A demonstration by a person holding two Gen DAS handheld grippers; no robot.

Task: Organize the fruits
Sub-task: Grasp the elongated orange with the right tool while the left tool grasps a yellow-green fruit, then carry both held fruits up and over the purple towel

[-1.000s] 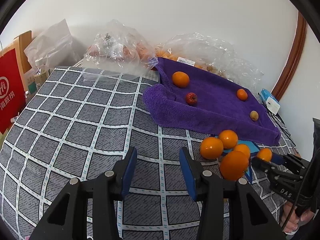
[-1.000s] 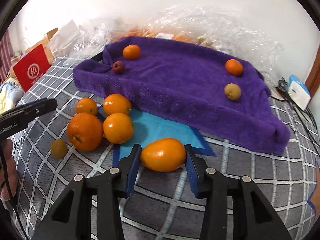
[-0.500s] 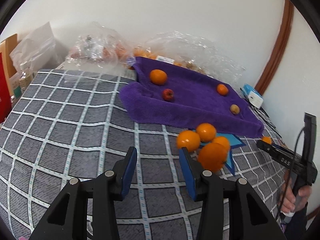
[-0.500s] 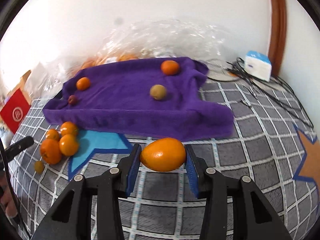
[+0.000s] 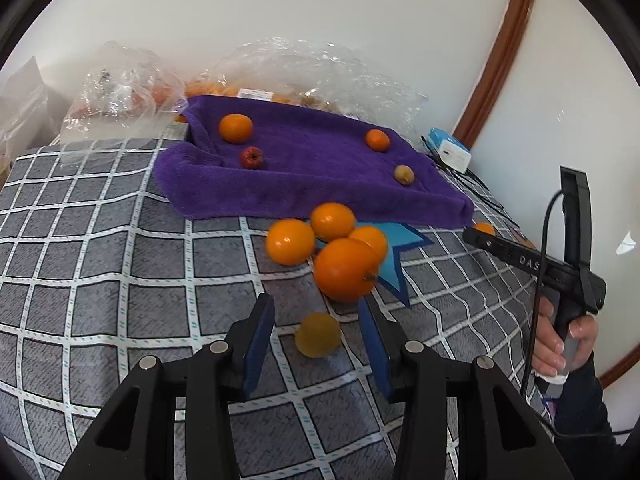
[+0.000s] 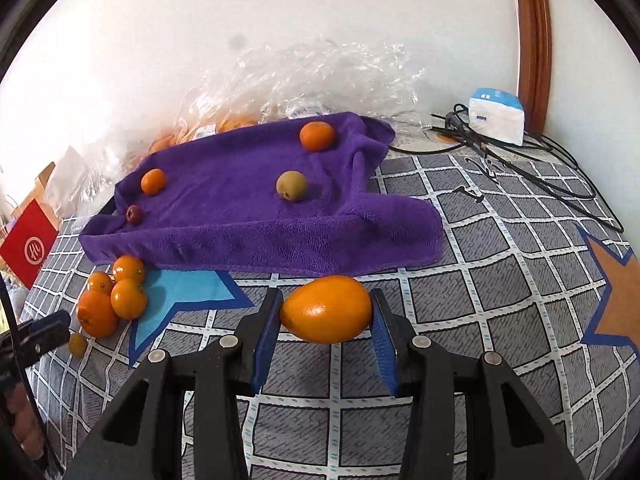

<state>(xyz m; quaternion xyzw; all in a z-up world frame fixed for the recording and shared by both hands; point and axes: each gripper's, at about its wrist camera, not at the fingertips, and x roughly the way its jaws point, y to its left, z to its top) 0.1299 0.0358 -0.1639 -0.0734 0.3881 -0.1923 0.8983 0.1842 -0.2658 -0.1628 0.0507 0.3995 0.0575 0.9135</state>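
**Oval fruit lifted clear of the pile; left claw now lines up on the small yellow one**

The oval orange fruit (image 6: 326,309) sits clamped between the blue pads of the right gripper (image 6: 325,320), held above the checked bedcover (image 6: 500,280) just in front of the near edge of the purple towel (image 6: 248,216). A second ago it was pinched right beside the cluster of oranges (image 6: 116,296) on the blue star patch (image 6: 188,288); now that cluster lies well off to the left of the right wrist view, so the fruit has been carried away from the pile and toward the towel's right end. That suggests the pick is done and the placing step is in hand.

On the towel four fruits already rest apart from one another: two small oranges, one near the back-right corner (image 6: 317,135) and one at the left (image 6: 153,181), a greenish-brown fruit (image 6: 291,186) and a small red fruit (image 6: 134,214).

The left gripper (image 5: 316,346) has shifted as well. Its jaws stand apart and empty, and where they framed only bare cover before, a small yellow fruit (image 5: 318,335) now lies on the cover between the fingers, untouched on either side. Just beyond it the largest orange (image 5: 346,270) fronts the cluster, close enough that a closing jaw could nudge it.
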